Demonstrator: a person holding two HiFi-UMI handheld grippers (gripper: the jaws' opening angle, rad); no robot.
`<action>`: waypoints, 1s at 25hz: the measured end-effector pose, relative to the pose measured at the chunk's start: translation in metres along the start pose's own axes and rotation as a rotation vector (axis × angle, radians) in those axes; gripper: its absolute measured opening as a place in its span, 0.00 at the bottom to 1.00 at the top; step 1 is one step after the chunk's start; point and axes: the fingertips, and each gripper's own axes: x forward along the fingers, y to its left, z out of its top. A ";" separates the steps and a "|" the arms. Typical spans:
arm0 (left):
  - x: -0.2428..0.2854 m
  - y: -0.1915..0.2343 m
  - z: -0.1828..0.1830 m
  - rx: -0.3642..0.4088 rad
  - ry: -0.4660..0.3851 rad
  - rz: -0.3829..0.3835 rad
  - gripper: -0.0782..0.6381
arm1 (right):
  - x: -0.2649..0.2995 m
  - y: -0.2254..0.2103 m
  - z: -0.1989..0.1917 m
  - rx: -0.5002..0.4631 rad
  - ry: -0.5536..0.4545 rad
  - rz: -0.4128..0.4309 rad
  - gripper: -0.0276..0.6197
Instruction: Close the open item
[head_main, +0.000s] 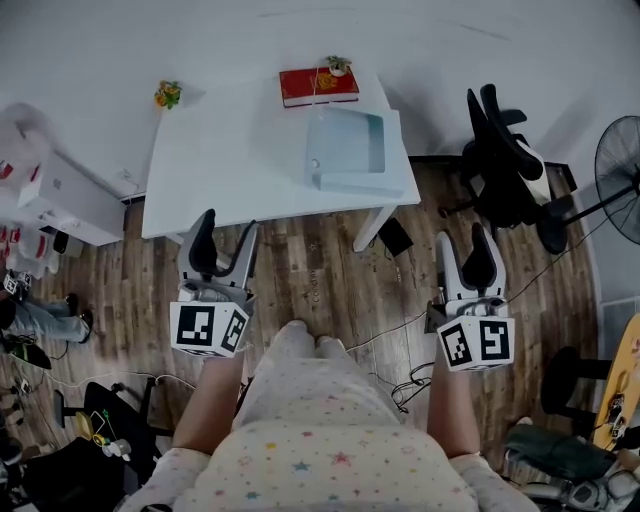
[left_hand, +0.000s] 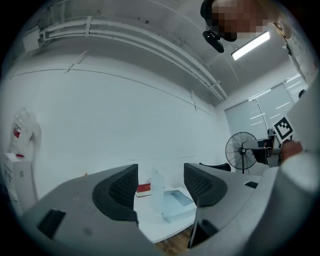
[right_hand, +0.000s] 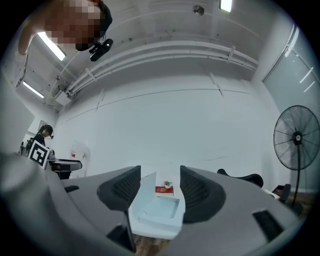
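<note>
The fan (head_main: 622, 170) was cut off by the right edge of the head view. The red book (head_main: 318, 86) at the far side of the worktop (head_main: 230, 160) bore print too small to read (the small plant (head_main: 337, 66) on it was equally indistinct). In the left gripper view, the fingers (left_hand: 122, 189) hid the book's left end.

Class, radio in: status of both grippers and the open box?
Left gripper open, empty. Right gripper open, empty. Box open, untouched. Red book behind, not blocking.
</note>
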 end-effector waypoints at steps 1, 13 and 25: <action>0.001 0.000 -0.001 0.004 0.004 0.002 0.48 | 0.001 -0.001 -0.001 0.004 -0.003 0.002 0.41; 0.060 0.030 -0.011 0.008 -0.001 0.027 0.48 | 0.054 -0.022 -0.006 0.007 -0.007 -0.016 0.49; 0.170 0.093 -0.027 -0.007 0.009 0.005 0.48 | 0.171 -0.028 -0.014 0.001 0.016 -0.012 0.49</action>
